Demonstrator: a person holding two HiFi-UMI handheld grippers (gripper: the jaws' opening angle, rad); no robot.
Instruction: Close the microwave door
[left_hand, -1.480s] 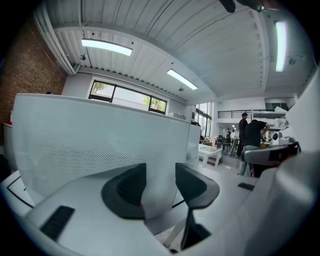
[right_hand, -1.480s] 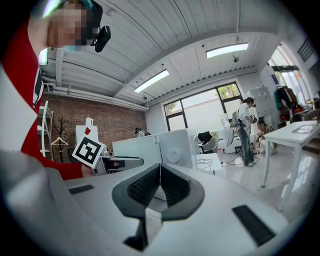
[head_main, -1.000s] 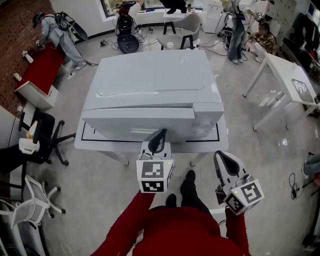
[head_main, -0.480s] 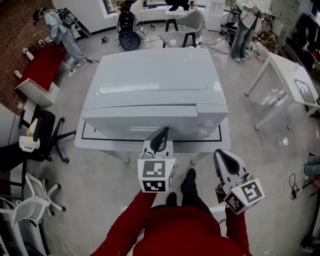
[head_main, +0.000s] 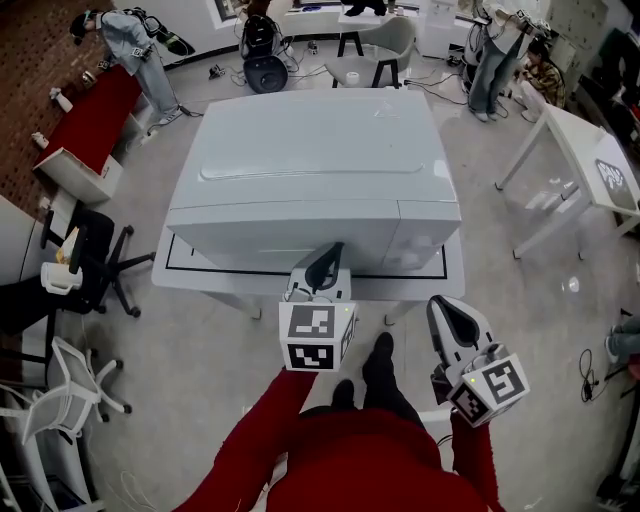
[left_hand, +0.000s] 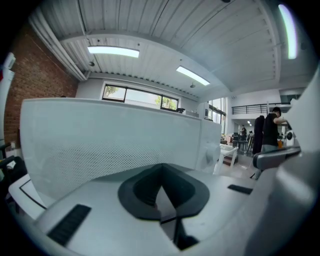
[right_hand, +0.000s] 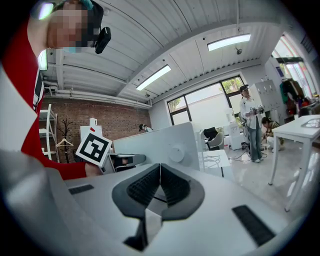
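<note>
Left claw (head_main: 329, 252), jaws pressed together on nothing, points nearly level with its tip at the front of the microwave door (head_main: 285, 240); from above it looks to be touching the door, though I cannot be sure of contact. A second ago the door stood slightly ajar, its right edge stepped out from the control panel (head_main: 425, 238). Now the door and the panel form one continuous front line, so the door has swung in and looks flush with the white microwave (head_main: 310, 150). I judge the door closed or very nearly so, with at most a last firm push to seat the latch. The microwave sits square on a white bench (head_main: 190, 278), filling most of its top. My right claw (head_main: 447, 312), also closed and empty, hangs back to the right, well clear of the bench. People stand and sit at the far edges of the room.
</note>
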